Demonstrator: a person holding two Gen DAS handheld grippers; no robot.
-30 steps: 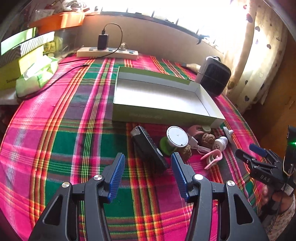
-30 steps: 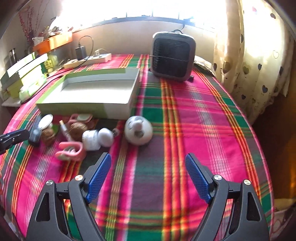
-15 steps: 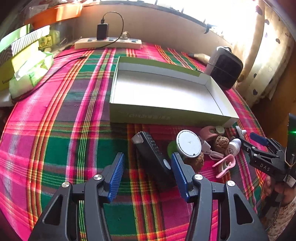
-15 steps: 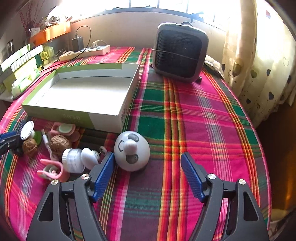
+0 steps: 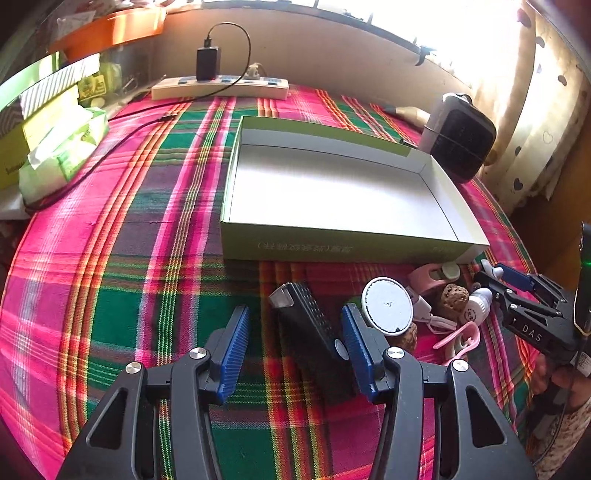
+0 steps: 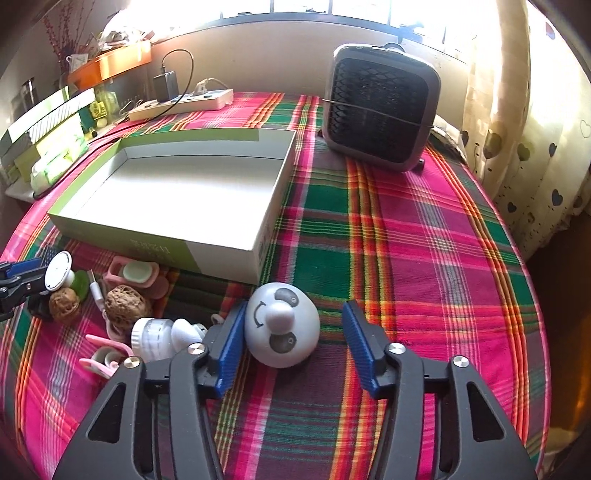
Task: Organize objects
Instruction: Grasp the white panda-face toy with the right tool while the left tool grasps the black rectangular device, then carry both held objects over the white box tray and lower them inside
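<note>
Plaid-covered table against beige wall below bright, overexposed window; heart-print curtain at right; orange shelf at left.

The letters "DAS" stand in white on the right gripper, right of the shallow box. Print on that box's near wall is unreadable.

Home — heart-print curtain, plaid tablecloth
</note>
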